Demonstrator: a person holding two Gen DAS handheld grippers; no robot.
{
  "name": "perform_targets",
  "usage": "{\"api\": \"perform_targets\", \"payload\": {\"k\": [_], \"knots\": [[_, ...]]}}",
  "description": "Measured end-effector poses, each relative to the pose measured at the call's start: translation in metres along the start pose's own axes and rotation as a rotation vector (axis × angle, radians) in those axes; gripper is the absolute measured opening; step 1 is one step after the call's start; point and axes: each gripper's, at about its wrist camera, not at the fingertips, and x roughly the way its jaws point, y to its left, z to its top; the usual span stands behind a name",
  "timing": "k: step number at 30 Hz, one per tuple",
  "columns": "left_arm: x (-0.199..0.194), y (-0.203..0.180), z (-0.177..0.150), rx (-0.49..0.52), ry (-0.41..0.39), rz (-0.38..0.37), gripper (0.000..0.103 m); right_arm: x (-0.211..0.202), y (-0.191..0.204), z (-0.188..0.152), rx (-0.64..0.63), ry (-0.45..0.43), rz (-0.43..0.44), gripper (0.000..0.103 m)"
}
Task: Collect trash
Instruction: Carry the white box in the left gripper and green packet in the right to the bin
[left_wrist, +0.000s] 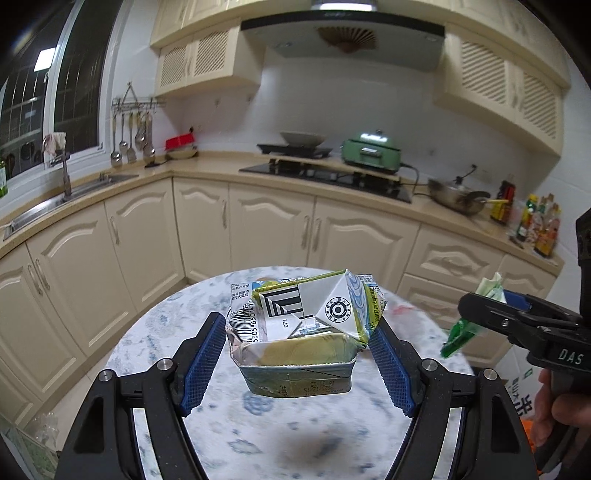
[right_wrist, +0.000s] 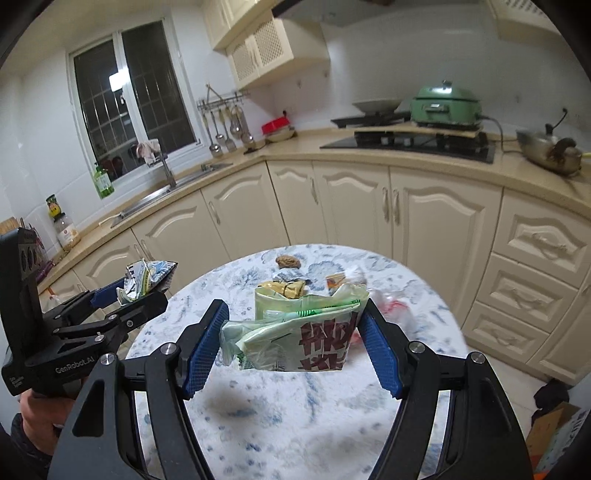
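My left gripper (left_wrist: 297, 354) clamps a crushed green-white carton (left_wrist: 301, 332), foil torn; my right gripper (right_wrist: 291, 343) grips a crumpled pale-green wrapper (right_wrist: 299, 339) with red lettering above the table (right_wrist: 258, 424).

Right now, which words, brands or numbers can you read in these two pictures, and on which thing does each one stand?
"DAS": on the right gripper body, seen from the left wrist.
"GenRobot.AI": on the left gripper body, seen from the right wrist.
"071": on the crushed carton held by the left gripper.
The carton's barcode digits, date stamp and Chinese print: too small to read.
Large red characters on the green packet: cut off.
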Motion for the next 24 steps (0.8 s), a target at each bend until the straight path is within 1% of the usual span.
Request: {"api": "perform_targets", "payload": {"k": [6, 12, 17, 21, 24], "knots": [[-0.029, -0.036, -0.022, 0.027, -0.058, -0.038, 0.073, -0.04, -0.014, -0.013, 0.001, -0.063, -0.029, 0.073], [-0.044, -0.075, -0.05, 0.062, -0.107, -0.119, 0.073, -0.078, -0.035, -0.035, 0.01, -0.114, -0.098, 0.073], [-0.039, -0.1, -0.07, 0.103, -0.122, -0.189, 0.073, -0.107, -0.058, -0.056, 0.037, -0.147, -0.156, 0.073], [-0.031, -0.123, -0.083, 0.136, -0.113, -0.259, 0.073, -0.131, -0.086, -0.074, 0.085, -0.171, -0.218, 0.073], [-0.018, -0.137, -0.085, 0.155, -0.093, -0.308, 0.073, -0.149, -0.11, -0.088, 0.131, -0.18, -0.262, 0.073]]}}
